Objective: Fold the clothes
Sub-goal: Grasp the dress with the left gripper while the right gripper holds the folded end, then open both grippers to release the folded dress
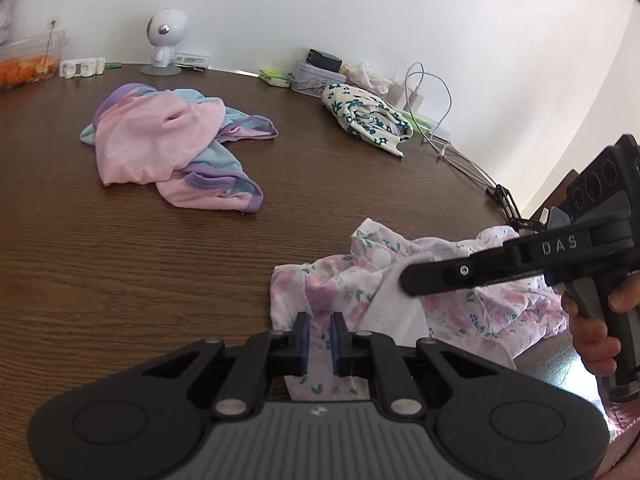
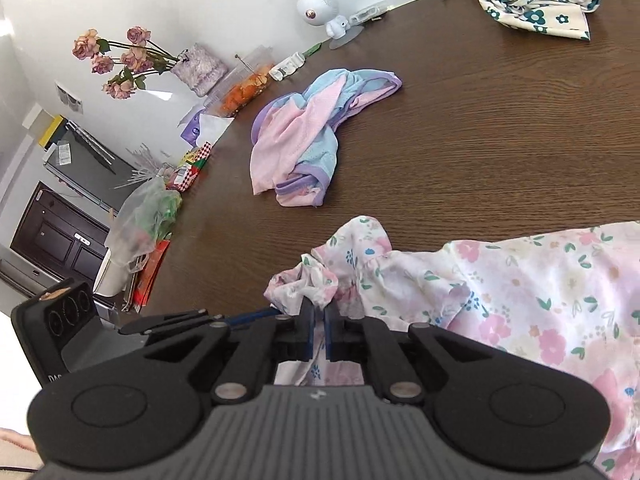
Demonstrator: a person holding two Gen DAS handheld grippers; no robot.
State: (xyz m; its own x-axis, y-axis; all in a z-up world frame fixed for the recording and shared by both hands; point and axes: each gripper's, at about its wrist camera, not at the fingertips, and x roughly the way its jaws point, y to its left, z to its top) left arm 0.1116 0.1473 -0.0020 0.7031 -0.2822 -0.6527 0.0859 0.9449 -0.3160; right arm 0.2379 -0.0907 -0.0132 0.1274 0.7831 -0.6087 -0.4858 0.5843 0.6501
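Claws both on the rumpled floral garment [image 2: 520,300]: right claw [image 2: 319,320] clenched on a bunched edge, left claw [image 1: 319,334] parted over cloth, best drawn apart evenly to flatten it

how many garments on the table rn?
3. Pink floral garment nearest, at both grippers; pink-blue garment mid-table; cream floral garment far, near the wall. None seems hidden.

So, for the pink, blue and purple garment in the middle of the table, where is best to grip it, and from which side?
Probably the purple-trimmed hem, at the near end of the pink, blue and purple garment. It lies loose at the edge of the bunched heap, facing both tongs, so come from the near side, low along the table, and pinch the trim.
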